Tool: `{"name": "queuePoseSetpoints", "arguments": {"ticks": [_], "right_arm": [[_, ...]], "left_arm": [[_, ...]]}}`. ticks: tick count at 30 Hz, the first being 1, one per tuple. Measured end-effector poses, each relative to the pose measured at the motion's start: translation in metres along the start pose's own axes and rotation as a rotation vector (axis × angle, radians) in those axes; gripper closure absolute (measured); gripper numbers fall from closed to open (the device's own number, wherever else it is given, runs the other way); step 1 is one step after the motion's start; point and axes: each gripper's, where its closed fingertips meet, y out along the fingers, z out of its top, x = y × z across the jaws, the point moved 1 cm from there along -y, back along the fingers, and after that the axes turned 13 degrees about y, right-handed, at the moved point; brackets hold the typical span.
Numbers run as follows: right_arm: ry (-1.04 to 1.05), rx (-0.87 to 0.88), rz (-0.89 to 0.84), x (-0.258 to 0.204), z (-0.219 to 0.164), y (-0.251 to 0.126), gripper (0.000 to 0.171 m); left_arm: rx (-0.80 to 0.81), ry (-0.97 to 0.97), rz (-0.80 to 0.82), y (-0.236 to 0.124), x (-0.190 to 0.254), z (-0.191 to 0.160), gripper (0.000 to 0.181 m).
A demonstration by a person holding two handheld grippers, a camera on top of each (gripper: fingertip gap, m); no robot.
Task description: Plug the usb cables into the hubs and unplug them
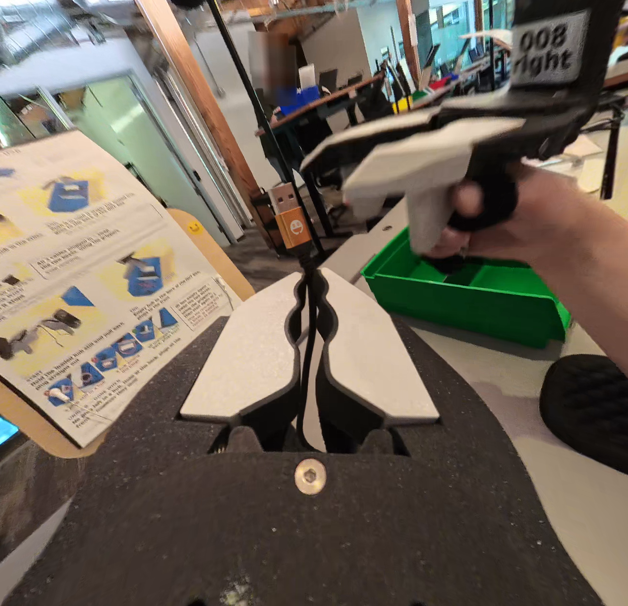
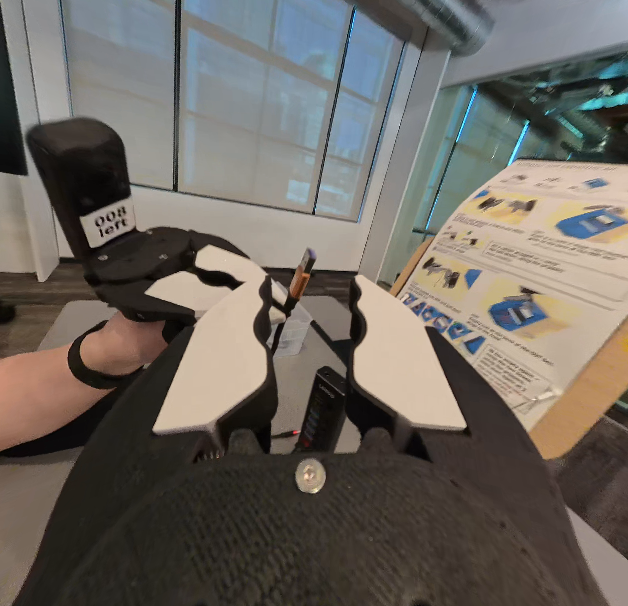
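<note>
Overhead, left tongs (image 1: 311, 277) pinching cable (image 1: 307, 317), plug (image 1: 289, 215) in open air.

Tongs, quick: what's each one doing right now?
Left tongs: closed on the black USB cable.
Right tongs: open, holding nothing.

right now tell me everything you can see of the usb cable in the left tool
The usb cable is thin, black and braided, ending in an orange metal-look plug shell with a silver USB-A tip pointing up and away. The left tool is shut on the cord just below the plug, holding it raised in the air, plugged into nothing. The cord trails back between the fingers.
</note>
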Motion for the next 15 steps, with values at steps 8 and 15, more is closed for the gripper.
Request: {"name": "queuePoseSetpoints", "arguments": {"ticks": [8, 15], "right_arm": [[-0.057, 0.021, 0.050, -0.025, -0.008, 0.024, 0.163], [-0.496, -0.076, -0.003, -0.042, -0.021, 0.023, 0.163]], "left_arm": [[0.098, 0.033, 0.005, -0.011, -0.004, 0.016, 0.177], [0.217, 0.047, -0.162, -0.055, -0.013, 0.040, 0.156]]}}
